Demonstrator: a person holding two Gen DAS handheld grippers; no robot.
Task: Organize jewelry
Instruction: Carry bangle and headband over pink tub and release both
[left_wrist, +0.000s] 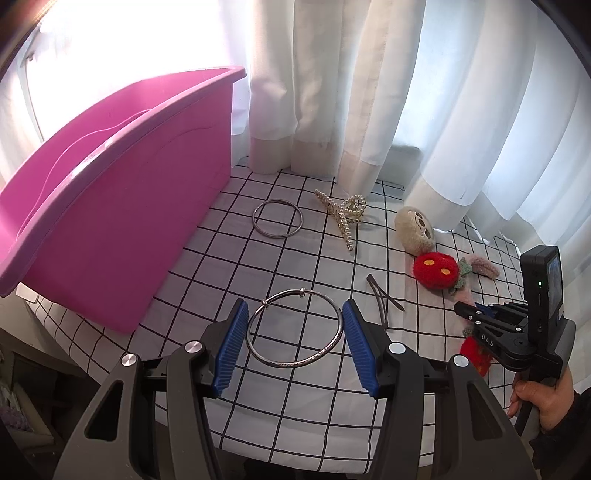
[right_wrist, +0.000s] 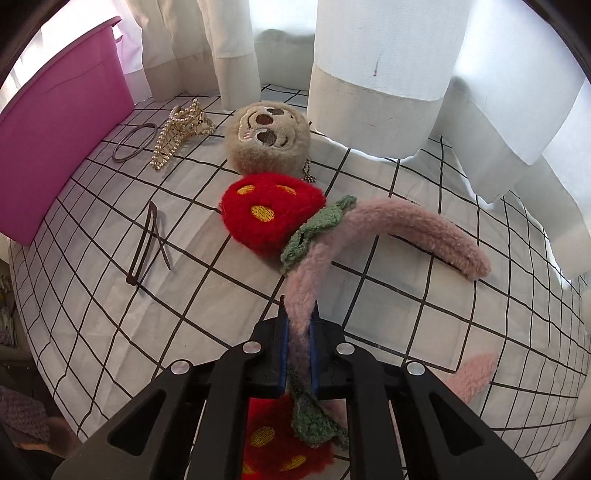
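My left gripper (left_wrist: 294, 315) is open, its blue pads on either side of a silver bangle (left_wrist: 294, 328) lying on the checked cloth. A second metal ring (left_wrist: 277, 218) and a pearl hair claw (left_wrist: 343, 214) lie farther back. My right gripper (right_wrist: 299, 314) is shut on the fuzzy pink headband (right_wrist: 417, 225) with two red strawberry puffs (right_wrist: 271, 214); it also shows in the left wrist view (left_wrist: 469, 314). A beige plush face (right_wrist: 267, 138) and dark hairpins (right_wrist: 146, 243) lie nearby.
A large pink bin (left_wrist: 122, 206) stands at the left on the cloth (left_wrist: 207, 280). White curtains (left_wrist: 369, 92) hang close behind the items. The table edge is near at the front and left.
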